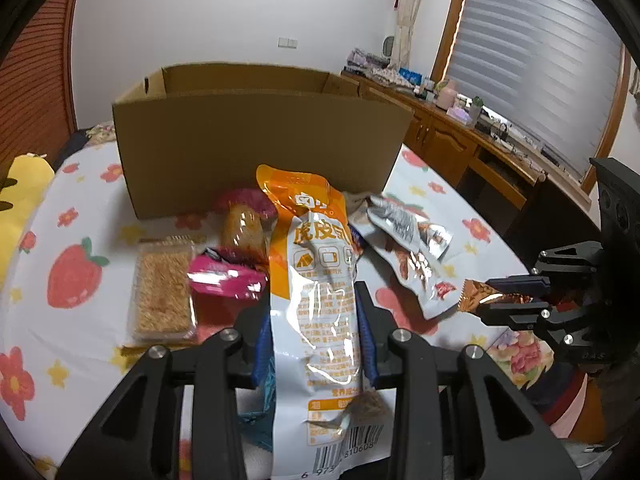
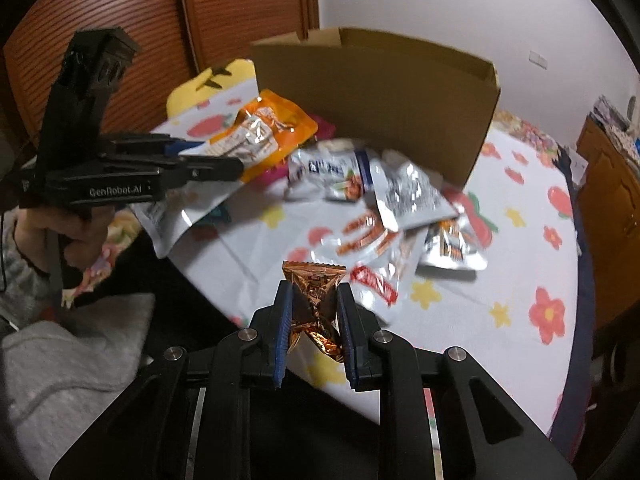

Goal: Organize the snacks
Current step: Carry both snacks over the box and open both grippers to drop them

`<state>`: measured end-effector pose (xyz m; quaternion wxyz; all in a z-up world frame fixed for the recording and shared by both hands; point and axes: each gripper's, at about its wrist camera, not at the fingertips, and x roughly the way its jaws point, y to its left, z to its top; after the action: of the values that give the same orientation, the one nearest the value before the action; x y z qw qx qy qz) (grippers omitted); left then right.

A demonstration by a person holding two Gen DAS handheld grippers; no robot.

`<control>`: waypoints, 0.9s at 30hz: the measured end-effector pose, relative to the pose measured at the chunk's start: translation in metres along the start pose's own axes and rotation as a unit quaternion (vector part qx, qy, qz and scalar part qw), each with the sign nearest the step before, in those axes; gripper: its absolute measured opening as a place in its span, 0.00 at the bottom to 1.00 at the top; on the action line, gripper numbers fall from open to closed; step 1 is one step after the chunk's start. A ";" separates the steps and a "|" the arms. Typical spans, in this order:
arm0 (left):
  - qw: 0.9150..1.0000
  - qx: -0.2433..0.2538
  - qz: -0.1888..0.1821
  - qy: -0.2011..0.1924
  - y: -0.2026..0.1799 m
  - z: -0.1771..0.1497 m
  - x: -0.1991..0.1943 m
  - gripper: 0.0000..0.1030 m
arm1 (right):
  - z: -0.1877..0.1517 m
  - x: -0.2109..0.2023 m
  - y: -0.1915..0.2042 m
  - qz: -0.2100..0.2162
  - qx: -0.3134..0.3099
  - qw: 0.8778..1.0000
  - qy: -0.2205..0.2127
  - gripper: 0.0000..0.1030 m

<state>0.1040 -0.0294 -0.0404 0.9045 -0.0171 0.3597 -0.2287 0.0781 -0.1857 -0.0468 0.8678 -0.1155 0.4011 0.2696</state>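
Both grippers clamp snacks: left gripper (image 1: pixel 316 320) on an orange packet (image 1: pixel 316 280), right gripper (image 2: pixel 314 320) on a copper wrapper (image 2: pixel 314 300). Carry each over the cardboard box (image 1: pixel 260 136) before releasing.

The box (image 1: pixel 260 140) stands on the table (image 1: pixel 80 320), open top up, at the table's far side. In the left wrist view, just before the box's near wall lies a row of snacks: a bar pack (image 1: pixel 162 296) furthest left, two small packets (image 1: pixel 226 280) right of it, and a heap of pouches (image 1: pixel 404 248) before the box's right corner. A long pouch (image 1: pixel 316 300) stands up before the box's middle, between the left gripper (image 1: pixel 316 344) pads. Right of the heap, further from the box, a small wrapper (image 2: pixel 316 304) sits between the right gripper (image 2: pixel 314 334) pads, above the table edge. A cabinet (image 1: pixel 452 140) runs right of the box.
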 end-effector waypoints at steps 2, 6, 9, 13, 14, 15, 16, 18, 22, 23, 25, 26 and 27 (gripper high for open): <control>1.000 0.002 0.001 -0.008 0.001 0.007 -0.005 0.32 | 0.007 -0.003 0.001 -0.004 -0.001 1.000 -0.011 0.19; 1.000 0.011 0.010 -0.024 0.005 0.026 -0.013 0.32 | 0.027 -0.008 -0.001 -0.014 -0.003 0.999 -0.037 0.19; 0.999 0.017 0.018 -0.035 0.009 0.040 -0.017 0.32 | 0.044 -0.011 -0.008 -0.025 -0.003 0.998 -0.052 0.19; 0.998 0.022 0.026 -0.052 0.018 0.067 -0.019 0.32 | 0.067 -0.013 -0.021 -0.031 0.003 0.997 -0.073 0.19; 0.998 0.023 0.028 -0.057 0.020 0.075 -0.019 0.33 | 0.075 -0.015 -0.026 -0.033 0.004 0.996 -0.079 0.19; 0.997 0.024 0.030 -0.062 0.023 0.083 -0.020 0.33 | 0.085 -0.016 -0.031 -0.035 0.006 0.996 -0.087 0.19; 0.997 0.025 0.033 -0.067 0.026 0.091 -0.021 0.33 | 0.091 -0.017 -0.033 -0.037 0.006 0.995 -0.091 0.19; 0.996 0.030 0.040 -0.077 0.033 0.108 -0.022 0.33 | 0.108 -0.021 -0.040 -0.043 0.007 0.993 -0.106 0.19; 0.994 0.031 0.048 -0.090 0.047 0.140 -0.018 0.33 | 0.137 -0.020 -0.052 -0.052 0.008 0.991 -0.124 0.19; 0.994 0.031 0.050 -0.091 0.050 0.147 -0.015 0.33 | 0.146 -0.017 -0.057 -0.054 0.010 0.990 -0.128 0.19; 0.994 0.031 0.052 -0.092 0.055 0.159 -0.009 0.33 | 0.159 -0.012 -0.064 -0.057 0.018 0.990 -0.131 0.19; 0.994 0.031 0.053 -0.092 0.057 0.164 -0.006 0.33 | 0.162 -0.010 -0.067 -0.059 0.022 0.989 -0.132 0.19; 0.994 0.033 0.054 -0.091 0.059 0.171 -0.001 0.33 | 0.169 -0.005 -0.071 -0.061 0.027 0.989 -0.133 0.19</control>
<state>0.2395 0.0012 0.0749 0.9445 0.0117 0.2687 -0.1886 0.2219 -0.1758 0.0656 0.9312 -0.0793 0.2811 0.2181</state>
